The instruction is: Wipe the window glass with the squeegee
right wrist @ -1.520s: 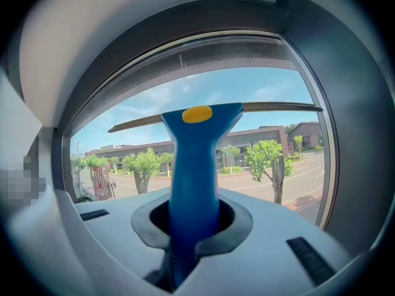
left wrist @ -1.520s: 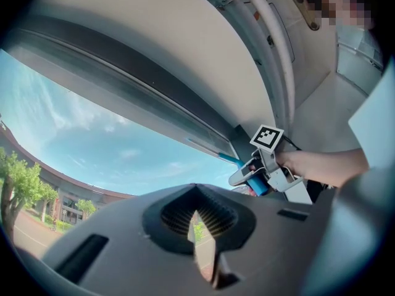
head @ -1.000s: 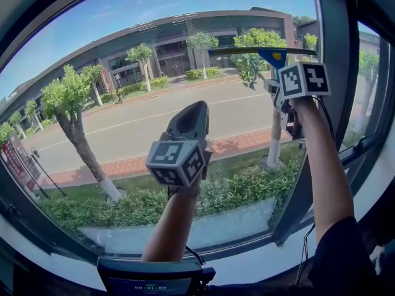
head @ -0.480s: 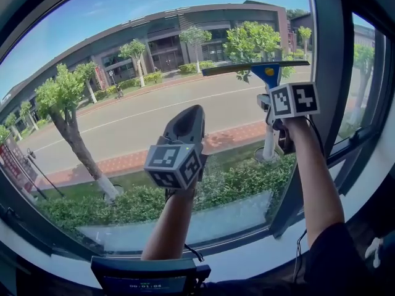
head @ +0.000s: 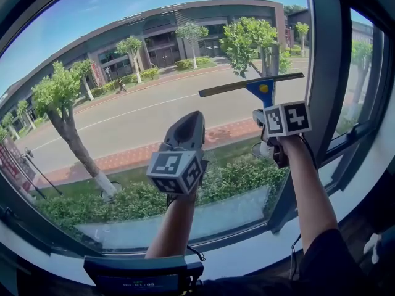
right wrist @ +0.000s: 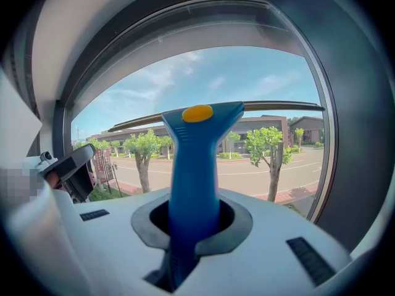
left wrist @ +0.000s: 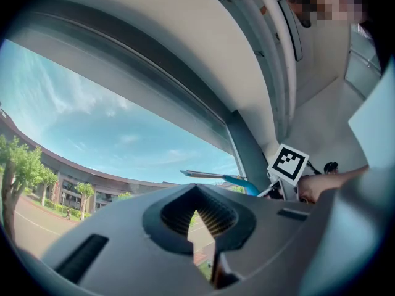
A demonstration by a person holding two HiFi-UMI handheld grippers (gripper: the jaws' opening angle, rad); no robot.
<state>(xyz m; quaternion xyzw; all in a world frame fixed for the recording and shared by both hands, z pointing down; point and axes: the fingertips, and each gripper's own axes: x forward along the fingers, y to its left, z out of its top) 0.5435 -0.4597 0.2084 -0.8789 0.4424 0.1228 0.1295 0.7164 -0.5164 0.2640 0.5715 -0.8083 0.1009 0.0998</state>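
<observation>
Squeegee (head: 256,86) has dropped lower in right gripper (head: 270,142).

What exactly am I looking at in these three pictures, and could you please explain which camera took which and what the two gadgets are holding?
There is no robot here. A person holds a two-jaw hand tool, called a gripper, in each hand.

The head view comes from a camera on the person's head. It faces a window glass with a street outside. The other two pictures come from cameras that ride on the grippers and look along their jaws.

The right gripper is clamped on the blue handle of a squeegee. The blade is held up at the glass beside the dark window frame.

The left gripper is raised in front of the glass, with its jaws drawn together and nothing between them.

The cubes with black-and-white squares are parts of the grippers.
</observation>
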